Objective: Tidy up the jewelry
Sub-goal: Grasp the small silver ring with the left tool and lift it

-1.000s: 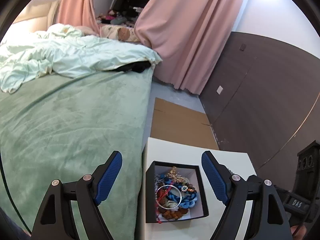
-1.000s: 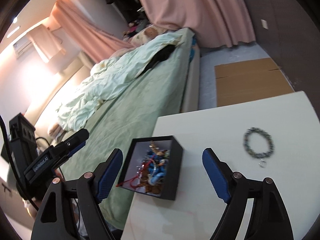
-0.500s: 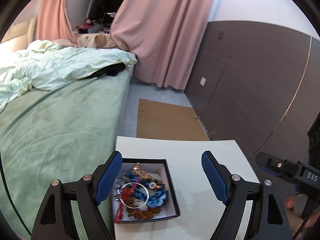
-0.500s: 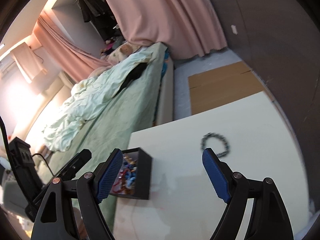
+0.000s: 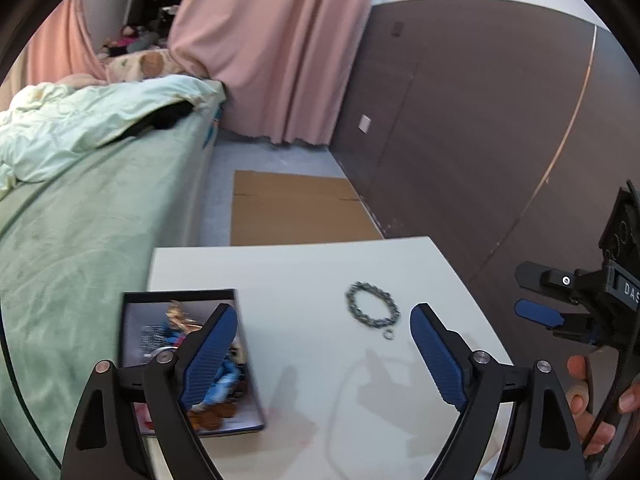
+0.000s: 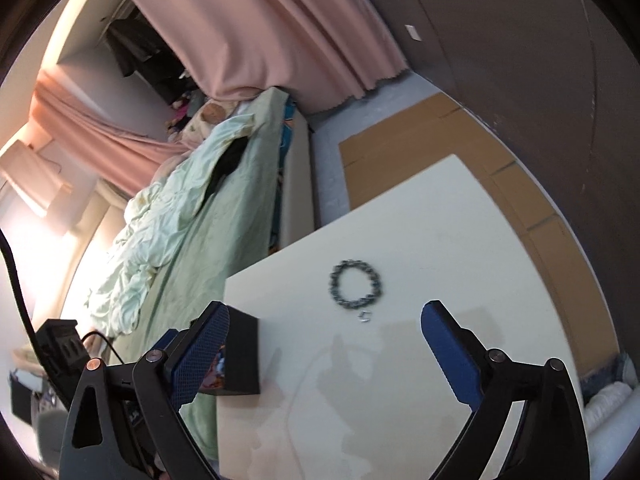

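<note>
A home bedroom: bed (image 5: pixel 80 240) (rumpled duvet (image 5: pixel 72 128)), pink curtains (image 5: pixel 272 40).

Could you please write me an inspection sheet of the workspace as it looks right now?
Surface: white table, faint marks near its front.
Job's things: beaded bracelet lying loose and flat on the table; black box at the table's left edge, holding mixed jewelry.
Clutter: nothing seen on the table beyond these.
Grippers: left gripper and right gripper both above the table, jaws opening, nothing between them.
Cables: black cable at the left edge of the right wrist view.
Surroundings: green bed beside the table, pink curtain, cardboard on the floor, dark wall panels.
</note>
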The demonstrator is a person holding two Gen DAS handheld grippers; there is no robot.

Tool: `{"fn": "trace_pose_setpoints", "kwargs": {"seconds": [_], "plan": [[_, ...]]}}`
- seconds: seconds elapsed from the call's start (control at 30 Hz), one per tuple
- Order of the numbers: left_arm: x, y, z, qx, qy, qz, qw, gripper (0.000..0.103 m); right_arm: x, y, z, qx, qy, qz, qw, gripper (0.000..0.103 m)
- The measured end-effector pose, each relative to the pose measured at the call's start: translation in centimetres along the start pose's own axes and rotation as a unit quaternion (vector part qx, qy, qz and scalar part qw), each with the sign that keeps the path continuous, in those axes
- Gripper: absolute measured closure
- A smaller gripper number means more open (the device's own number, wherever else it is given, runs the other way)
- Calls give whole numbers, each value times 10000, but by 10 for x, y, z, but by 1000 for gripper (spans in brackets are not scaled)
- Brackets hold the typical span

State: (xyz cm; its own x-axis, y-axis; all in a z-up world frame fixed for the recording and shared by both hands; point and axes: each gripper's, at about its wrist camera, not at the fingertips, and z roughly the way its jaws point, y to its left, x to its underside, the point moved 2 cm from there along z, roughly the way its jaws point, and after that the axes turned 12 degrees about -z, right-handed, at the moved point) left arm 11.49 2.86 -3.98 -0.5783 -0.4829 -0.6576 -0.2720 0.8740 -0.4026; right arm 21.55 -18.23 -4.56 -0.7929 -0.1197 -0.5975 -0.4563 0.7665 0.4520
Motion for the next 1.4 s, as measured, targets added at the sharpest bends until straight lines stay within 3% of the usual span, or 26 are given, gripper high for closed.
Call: {"fn": "trace_pose_setpoints", "kwargs": {"seconds": [0.17, 0.43, 0.7, 1.03, 1.17, 1.4], "plan": [[7, -18, 21, 210, 317, 76, 9992, 10, -2, -21, -1, -16, 128, 187, 9997, 6], [25, -42, 57, 391, 829, 321, 9953, 12, -2, -51, 11, 136, 735, 247, 9969, 6], [46, -59, 94, 260, 1208, 694, 9899, 43, -11, -70, 5, 125, 726, 76, 9973, 6], [61, -74, 134, -238, 1364, 1183, 9833, 67, -21, -96, 10, 93, 700, 340, 9969, 6], [63, -76, 141, -330, 1362, 1274, 9819, 72, -23, -104, 13, 103, 725, 446, 9963, 6], [60, -73, 145, -375, 1358, 1253, 9821, 91, -24, -102, 14, 148, 763, 350, 9964, 6]]}}
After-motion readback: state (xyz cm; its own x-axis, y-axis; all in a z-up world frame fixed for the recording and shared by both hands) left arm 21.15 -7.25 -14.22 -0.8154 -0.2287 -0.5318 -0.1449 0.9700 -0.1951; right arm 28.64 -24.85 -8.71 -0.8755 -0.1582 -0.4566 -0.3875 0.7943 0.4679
